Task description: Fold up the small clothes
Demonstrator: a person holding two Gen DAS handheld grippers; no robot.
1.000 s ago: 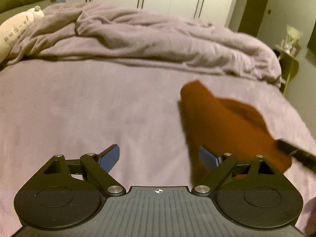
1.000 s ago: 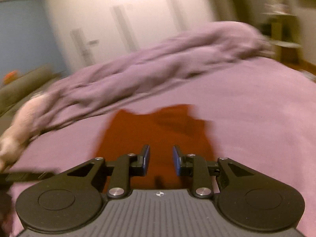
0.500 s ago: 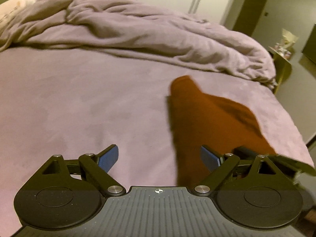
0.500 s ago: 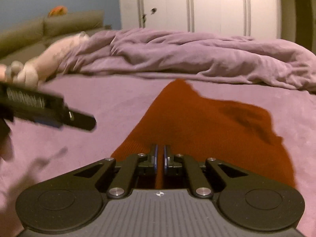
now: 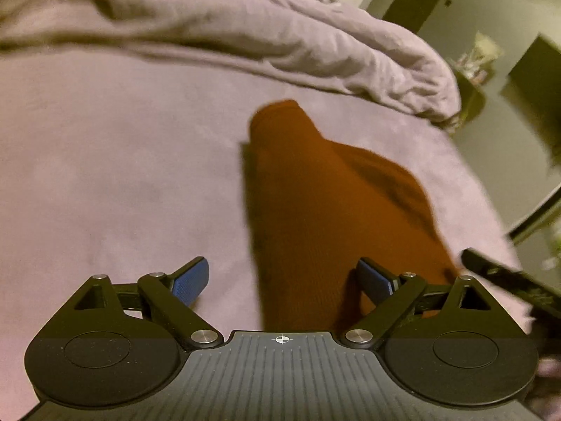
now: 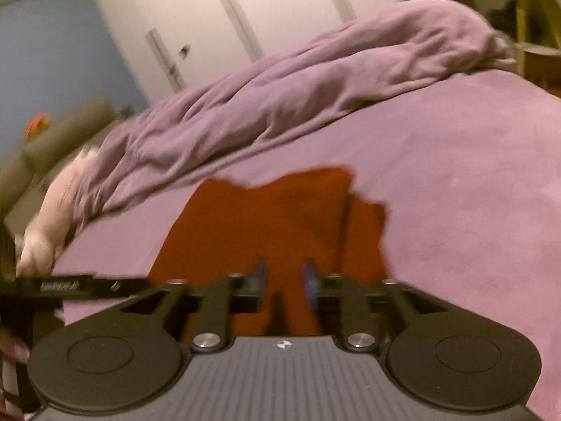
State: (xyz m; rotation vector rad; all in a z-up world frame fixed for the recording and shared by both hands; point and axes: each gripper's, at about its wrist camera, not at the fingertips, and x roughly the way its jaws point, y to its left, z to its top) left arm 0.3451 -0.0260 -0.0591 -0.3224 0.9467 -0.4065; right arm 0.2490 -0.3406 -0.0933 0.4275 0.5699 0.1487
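- My left tool is spread wide, its blue pads clear of the cloth, low over the bed.
- My right tool has just been opening; its jaws stand part open with the near edge of the garment between them, no longer pinched.
- The rust-red garment lies flat on the purple bed, near its right edge, partly folded.
- A rumpled blanket is heaped along the far side, apart from the garment.
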